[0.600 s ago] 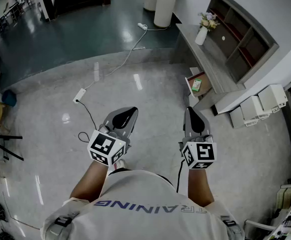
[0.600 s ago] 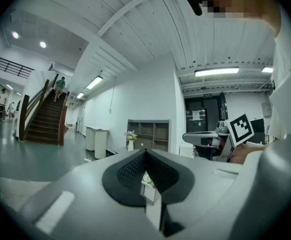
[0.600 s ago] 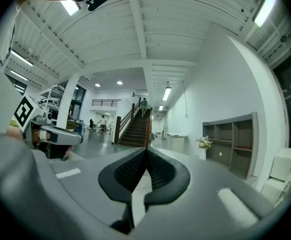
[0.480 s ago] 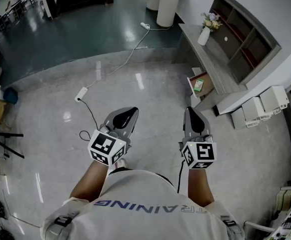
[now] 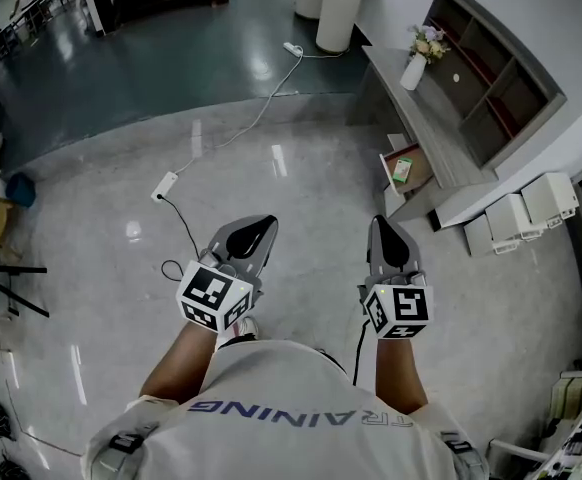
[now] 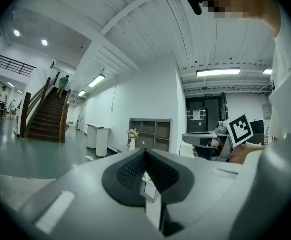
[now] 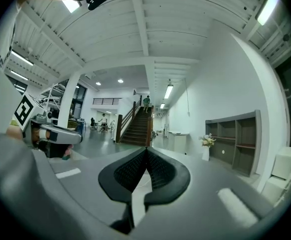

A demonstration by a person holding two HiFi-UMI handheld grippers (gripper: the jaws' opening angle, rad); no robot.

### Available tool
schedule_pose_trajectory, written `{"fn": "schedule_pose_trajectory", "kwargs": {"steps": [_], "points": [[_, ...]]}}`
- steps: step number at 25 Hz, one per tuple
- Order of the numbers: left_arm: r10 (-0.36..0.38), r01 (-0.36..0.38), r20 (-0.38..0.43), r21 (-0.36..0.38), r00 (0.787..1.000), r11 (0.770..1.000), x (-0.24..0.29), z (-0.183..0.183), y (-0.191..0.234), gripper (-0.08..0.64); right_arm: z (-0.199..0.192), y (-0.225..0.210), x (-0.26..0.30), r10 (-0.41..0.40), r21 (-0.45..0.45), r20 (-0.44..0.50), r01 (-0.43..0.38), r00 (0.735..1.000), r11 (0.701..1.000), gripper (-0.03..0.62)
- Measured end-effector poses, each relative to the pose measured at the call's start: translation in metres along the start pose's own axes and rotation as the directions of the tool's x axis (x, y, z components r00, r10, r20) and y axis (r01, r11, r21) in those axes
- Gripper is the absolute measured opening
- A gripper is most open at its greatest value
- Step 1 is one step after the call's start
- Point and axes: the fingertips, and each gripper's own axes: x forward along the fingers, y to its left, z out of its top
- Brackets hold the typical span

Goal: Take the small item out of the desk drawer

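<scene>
Since half a second back, only a slight rightward slide of the grey worktop (image 5: 423, 118) and its open drawer (image 5: 418, 161) in the head view; same spot in frame for both tools. Left hand-held gripper (image 5: 252, 232) pressed together, empty; right hand-held gripper (image 5: 383, 230) likewise closed on nothing. Lying inside the drawer, well ahead of both: small item (image 5: 402, 171), green and white, too small for finer detail.

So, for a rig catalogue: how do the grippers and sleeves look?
Left gripper and right gripper: grey bodies, black textured pads, each bearing a white cube with black square markers. Black cable from the right one. White short-sleeved shirt, grey lettering.
</scene>
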Motion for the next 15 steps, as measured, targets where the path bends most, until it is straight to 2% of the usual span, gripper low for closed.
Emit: {"fn": "schedule_pose_trajectory", "kwargs": {"steps": [9,15], "points": [[-0.017,0.017,0.007,0.009,1.0,1.0,-0.02,0.0,0.052,-0.002,0.006,0.041,0.027,-0.014,0.017,0.062,0.013,0.998,1.0,0.015],[-0.045,0.045,-0.023,0.002,0.999,0.999,-0.028,-0.011,0.087,-0.002,-0.014,0.077,0.048,-0.038,0.025,0.012,0.038,0.999,0.999,0.015]]}}
